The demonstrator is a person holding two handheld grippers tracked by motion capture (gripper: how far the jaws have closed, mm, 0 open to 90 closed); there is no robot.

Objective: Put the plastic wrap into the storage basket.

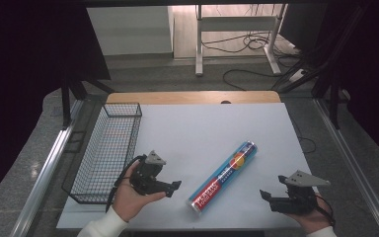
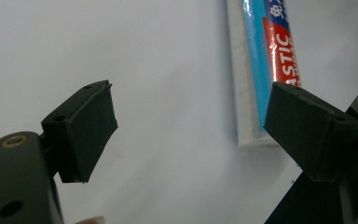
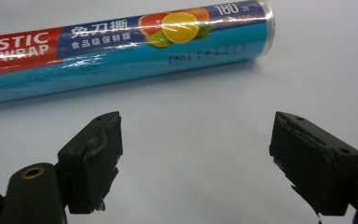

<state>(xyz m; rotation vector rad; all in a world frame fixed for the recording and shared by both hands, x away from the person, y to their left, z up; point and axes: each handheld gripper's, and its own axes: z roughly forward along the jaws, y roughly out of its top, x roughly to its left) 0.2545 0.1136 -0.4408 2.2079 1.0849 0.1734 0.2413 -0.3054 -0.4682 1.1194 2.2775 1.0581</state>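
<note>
A roll of plastic food wrap (image 1: 223,178), blue with a red label end, lies slanted on the white table (image 1: 197,133). My left gripper (image 1: 173,188) is held just left of the roll's near end, open and empty. In the left gripper view that gripper (image 2: 191,126) has the roll's end (image 2: 265,70) beyond its right jaw. My right gripper (image 1: 266,196) hovers open to the right of the roll. Seen from the right gripper view, the gripper (image 3: 196,158) is wide apart with the roll (image 3: 121,51) lying across the table ahead.
A black wire basket (image 1: 107,150) stands along the table's left edge, close behind my left hand. A strip of wooden tabletop (image 1: 192,97) shows at the far edge. Metal rails run down both sides of the table.
</note>
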